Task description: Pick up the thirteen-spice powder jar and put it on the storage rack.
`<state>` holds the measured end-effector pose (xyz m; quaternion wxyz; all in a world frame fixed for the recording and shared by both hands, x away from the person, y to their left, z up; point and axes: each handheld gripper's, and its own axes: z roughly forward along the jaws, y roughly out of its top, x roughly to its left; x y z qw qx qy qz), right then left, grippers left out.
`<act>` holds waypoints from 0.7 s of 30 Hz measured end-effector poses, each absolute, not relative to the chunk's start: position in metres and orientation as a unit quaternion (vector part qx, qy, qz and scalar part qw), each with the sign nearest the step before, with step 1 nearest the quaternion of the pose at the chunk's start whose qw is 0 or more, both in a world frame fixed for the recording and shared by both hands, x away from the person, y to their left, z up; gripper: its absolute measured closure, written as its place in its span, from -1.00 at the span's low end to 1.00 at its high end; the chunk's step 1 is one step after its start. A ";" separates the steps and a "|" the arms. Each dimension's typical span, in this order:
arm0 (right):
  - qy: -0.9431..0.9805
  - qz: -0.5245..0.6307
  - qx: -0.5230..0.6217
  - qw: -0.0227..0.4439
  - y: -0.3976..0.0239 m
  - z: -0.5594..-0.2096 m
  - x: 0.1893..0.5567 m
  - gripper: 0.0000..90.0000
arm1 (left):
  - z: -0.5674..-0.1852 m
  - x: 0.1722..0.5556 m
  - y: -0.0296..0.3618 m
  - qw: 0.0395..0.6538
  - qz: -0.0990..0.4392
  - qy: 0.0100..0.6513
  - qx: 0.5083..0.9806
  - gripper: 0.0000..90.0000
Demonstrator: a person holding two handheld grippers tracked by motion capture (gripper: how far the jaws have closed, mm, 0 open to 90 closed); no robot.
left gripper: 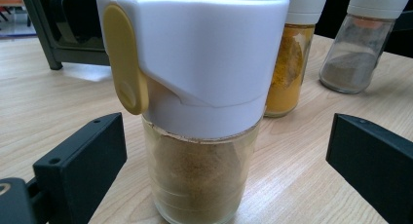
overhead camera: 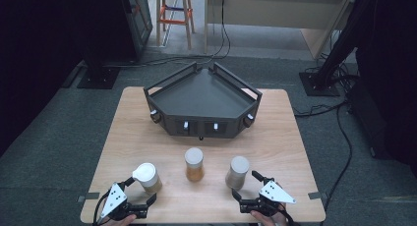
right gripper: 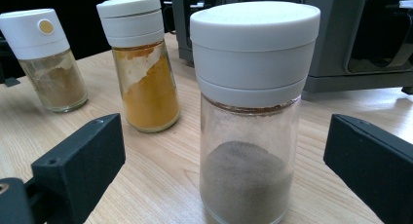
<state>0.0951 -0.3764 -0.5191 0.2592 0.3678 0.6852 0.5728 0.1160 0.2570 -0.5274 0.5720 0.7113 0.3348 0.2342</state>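
Three glass spice jars with white caps stand in a row on the wooden table [overhead camera: 275, 137]. My left gripper [overhead camera: 141, 190] is open around the left jar [overhead camera: 146, 178], which holds tan powder; in the left gripper view this jar [left gripper: 199, 112] stands between the black jaws with a gap on each side, and its cap has a yellow tab. My right gripper [overhead camera: 246, 184] is open around the right jar [overhead camera: 237, 172] of grey-brown powder [right gripper: 251, 117], again with gaps on both sides. The middle jar [overhead camera: 194, 164] holds orange powder and stands free.
A dark grey corner-shaped tray [overhead camera: 201, 96] with raised rails sits at the back middle of the table, behind the jars. Black stands, cables and a wooden ladder are on the floor beyond the table.
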 end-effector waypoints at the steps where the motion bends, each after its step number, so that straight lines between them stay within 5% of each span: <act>1: 0.685 0.573 0.368 0.259 -0.376 -0.519 0.095 -0.97 | -0.527 0.116 0.257 0.572 0.234 0.335 0.711 -0.98; 21: 0.683 0.575 0.371 0.256 -0.377 -0.520 0.095 -0.97 | -0.528 0.117 0.256 0.571 0.235 0.339 0.710 -0.98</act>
